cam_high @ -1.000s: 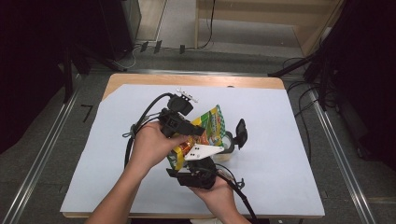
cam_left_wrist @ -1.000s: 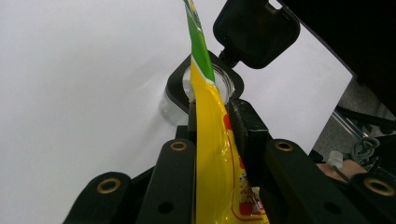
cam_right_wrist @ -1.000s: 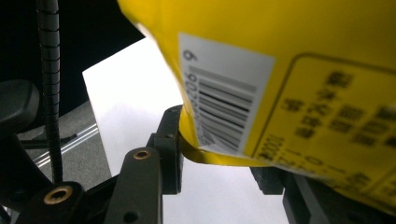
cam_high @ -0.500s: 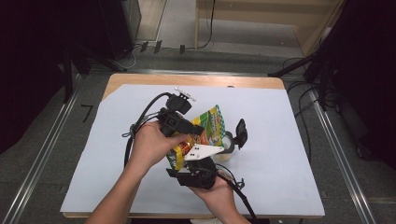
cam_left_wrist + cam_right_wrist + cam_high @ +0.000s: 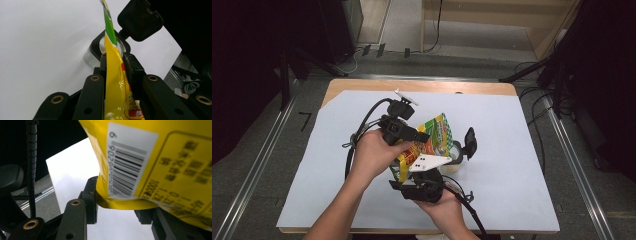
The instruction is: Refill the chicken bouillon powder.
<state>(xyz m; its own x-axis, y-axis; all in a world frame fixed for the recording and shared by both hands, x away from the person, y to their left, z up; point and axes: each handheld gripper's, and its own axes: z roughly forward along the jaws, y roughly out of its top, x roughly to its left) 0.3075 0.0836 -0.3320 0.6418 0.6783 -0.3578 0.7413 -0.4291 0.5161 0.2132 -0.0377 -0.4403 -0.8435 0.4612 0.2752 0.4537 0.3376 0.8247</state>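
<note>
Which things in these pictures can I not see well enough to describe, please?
- Contents of the clear container: left gripper view, the yellow pouch hangs in front of its mouth.
- Pouch front print: high view, too small, partly behind the left hand.
- Small text beside the barcode: right gripper view, blurred.
- Right gripper: its far jaw is hidden behind the pouch's bottom edge.
- Pouch top: left gripper view, cut off by the upper edge.
</note>
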